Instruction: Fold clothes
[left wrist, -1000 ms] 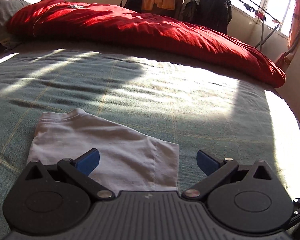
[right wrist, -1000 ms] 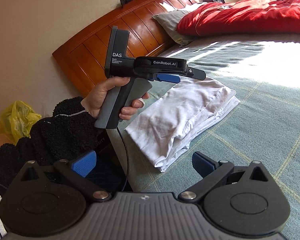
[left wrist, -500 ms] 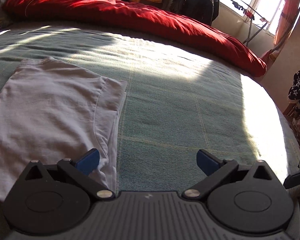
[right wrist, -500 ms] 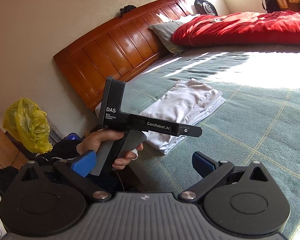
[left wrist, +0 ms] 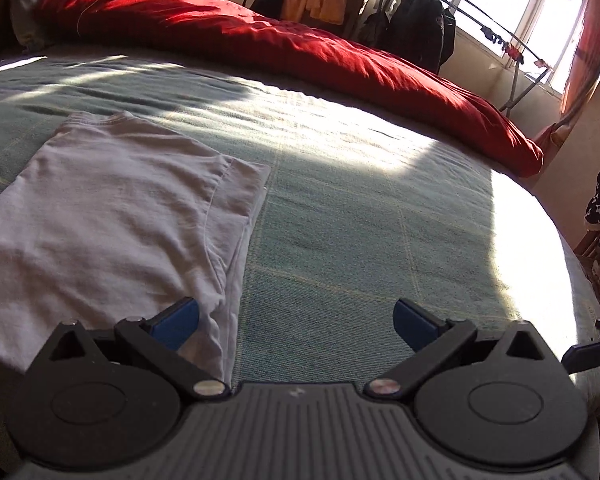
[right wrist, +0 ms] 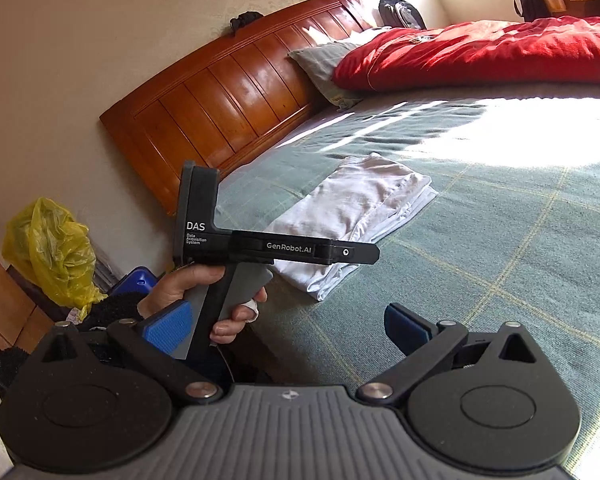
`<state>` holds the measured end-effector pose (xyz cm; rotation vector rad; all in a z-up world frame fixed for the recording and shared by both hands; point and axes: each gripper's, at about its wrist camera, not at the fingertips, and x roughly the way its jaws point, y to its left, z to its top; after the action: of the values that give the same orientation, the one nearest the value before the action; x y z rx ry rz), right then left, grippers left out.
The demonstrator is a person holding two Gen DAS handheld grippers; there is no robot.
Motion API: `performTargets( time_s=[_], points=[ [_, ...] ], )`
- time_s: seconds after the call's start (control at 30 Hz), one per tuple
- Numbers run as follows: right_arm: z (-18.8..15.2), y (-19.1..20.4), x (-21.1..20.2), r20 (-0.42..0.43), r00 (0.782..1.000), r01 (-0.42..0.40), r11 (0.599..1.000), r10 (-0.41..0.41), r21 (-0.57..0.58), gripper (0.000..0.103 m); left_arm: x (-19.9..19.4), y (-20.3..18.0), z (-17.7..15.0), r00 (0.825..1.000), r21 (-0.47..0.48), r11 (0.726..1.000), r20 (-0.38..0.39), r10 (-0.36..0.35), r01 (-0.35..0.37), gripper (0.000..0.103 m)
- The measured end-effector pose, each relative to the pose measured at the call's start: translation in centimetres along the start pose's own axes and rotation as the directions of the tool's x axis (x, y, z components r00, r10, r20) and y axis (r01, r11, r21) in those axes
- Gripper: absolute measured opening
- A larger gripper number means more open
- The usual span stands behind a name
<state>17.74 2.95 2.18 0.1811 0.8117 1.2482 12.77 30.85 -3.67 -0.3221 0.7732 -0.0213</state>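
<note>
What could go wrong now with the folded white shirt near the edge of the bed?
1. The folded white T-shirt lies near the edge of the bed; a nudge might push it off.
2. The open left gripper hangs over its corner and might snag and undo the fold.

A wide bed covered in a green woven blanket with thin yellow check lines carries a folded white cotton T-shirt near its front edge. A rumpled red duvet lies along the far side, touching a grey pillow by the headboard.
</note>
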Motion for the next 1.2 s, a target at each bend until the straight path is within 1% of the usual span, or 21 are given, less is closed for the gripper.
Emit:
performTargets(
  time_s=[0.07,0.13,0.23,0.33,0.4,0.47,0.5,0.53,0.6,0.67,0.77,0.83,0.87,0.93,1.03,1.13,1.2],
  points=[
    [-0.1,-0.1,0.0,0.002,1.0,-0.004,1.0,0.004,0.006,0.103,0.4,0.0,-0.8,0.999,-0.003,1.0,-0.034,0.003,-0.003,0.103],
    [-0.2,0.1,0.0,-0.002,1.0,-0.003,1.0,0.003,-0.001,0.103,1.2,0.0,-1.7,0.997,-0.011,0.999,-0.072,0.036,-0.037,0.102],
    [-0.5,0.8,-0.3,-0.006,1.0,0.013,0.999,-0.013,-0.031,0.103,0.4,-1.3,-2.7,0.993,0.032,0.993,-0.035,0.112,-0.111,0.102],
    [-0.7,1.4,-0.7,0.0,0.999,0.039,0.998,-0.039,-0.057,0.103,-1.5,-2.3,-3.1,0.991,0.037,0.99,0.015,0.133,-0.134,0.103],
    [-0.7,1.6,-1.0,0.005,0.999,0.049,0.997,-0.049,-0.065,0.103,-3.0,-3.0,-3.4,0.984,0.05,0.984,0.059,0.169,-0.172,0.103],
    [-0.8,1.9,-1.3,0.01,0.998,0.06,0.996,-0.06,-0.071,0.103,-4.7,-4.0,-3.8,0.963,0.075,0.966,0.131,0.235,-0.246,0.103],
    [-0.9,2.1,-1.3,0.011,0.997,0.081,0.994,-0.08,-0.077,0.103,-5.5,-4.5,-4.1,0.947,0.086,0.953,0.168,0.274,-0.291,0.103],
    [-1.0,2.3,-1.4,0.012,0.995,0.101,0.992,-0.1,-0.082,0.103,-6.4,-5.1,-4.5,0.927,0.095,0.936,0.206,0.313,-0.338,0.103],
    [-1.4,2.7,-1.5,0.015,0.988,0.156,0.982,-0.155,-0.106,0.103,-7.9,-6.0,-5.2,0.886,0.097,0.901,0.254,0.387,-0.422,0.103],
    [-1.8,3.3,-1.4,0.012,0.974,0.224,0.965,-0.225,-0.134,0.103,-9.0,-6.7,-5.9,0.858,0.093,0.878,0.281,0.43,-0.47,0.103],
    [-2.3,3.8,-0.9,-0.005,0.948,0.313,0.938,-0.317,-0.152,0.103,-10.7,-7.5,-7.1,0.834,0.079,0.859,0.3,0.464,-0.506,0.103],
    [-2.7,4.3,-0.6,-0.009,0.933,0.353,0.919,-0.36,-0.174,0.103,-12.0,-8.1,-7.9,0.805,0.049,0.841,0.325,0.497,-0.539,0.103],
    [-2.9,4.6,-0.4,-0.007,0.924,0.374,0.908,-0.382,-0.19,0.103,-12.6,-8.4,-8.3,0.795,0.033,0.836,0.331,0.508,-0.548,0.103],
    [-3.4,5.5,-0.3,0.006,0.91,0.405,0.885,-0.415,-0.229,0.103,-13.6,-8.6,-8.6,0.796,0.008,0.841,0.328,0.509,-0.541,0.103],
    [-4.1,6.8,-0.4,0.018,0.903,0.419,0.87,-0.429,-0.258,0.103,-15.0,-8.4,-9.2,0.83,-0.05,0.872,0.284,0.48,-0.487,0.103],
    [-4.7,7.7,-0.4,0.017,0.898,0.429,0.866,-0.44,-0.258,0.103,-15.9,-8.0,-9.8,0.876,-0.117,0.903,0.217,0.43,-0.414,0.103],
    [-5.2,8.2,-0.5,0.015,0.889,0.447,0.857,-0.458,-0.256,0.103,-16.4,-7.9,-10.7,0.896,-0.149,0.917,0.201,0.395,-0.371,0.103]
  ],
)
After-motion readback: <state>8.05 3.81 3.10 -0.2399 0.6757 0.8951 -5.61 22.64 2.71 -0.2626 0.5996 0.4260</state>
